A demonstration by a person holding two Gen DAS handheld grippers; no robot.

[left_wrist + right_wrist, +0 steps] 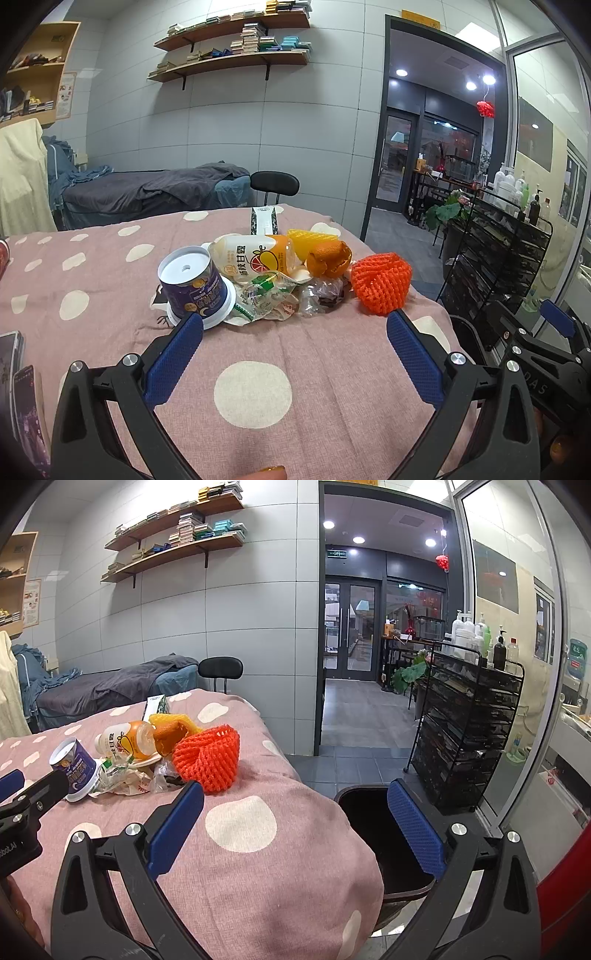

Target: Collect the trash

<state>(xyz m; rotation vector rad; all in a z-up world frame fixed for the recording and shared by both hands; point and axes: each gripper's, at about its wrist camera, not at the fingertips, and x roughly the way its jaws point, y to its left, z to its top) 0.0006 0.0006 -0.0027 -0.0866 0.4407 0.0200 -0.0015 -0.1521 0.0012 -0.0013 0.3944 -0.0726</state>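
A heap of trash lies on the pink dotted tablecloth (110, 280): an upside-down purple cup (194, 286), a juice bottle (255, 256) on its side, orange peel (328, 258), an orange foam fruit net (380, 282), a yellow foam net (310, 240), crumpled wrappers (269, 299) and clear plastic (321, 299). My left gripper (293, 323) is open just short of the heap, nothing between its fingers. My right gripper (295, 794) is open over the table's right corner, with the orange net (207, 757) just beyond its left finger. A dark bin (376, 834) stands beside the table below it.
A white and green carton (262, 219) lies behind the heap. Phones (22, 402) lie at the table's left edge. A black chair (275, 184) stands behind the table, a wire rack (465, 731) with bottles to the right, and a bed (147, 192) by the wall.
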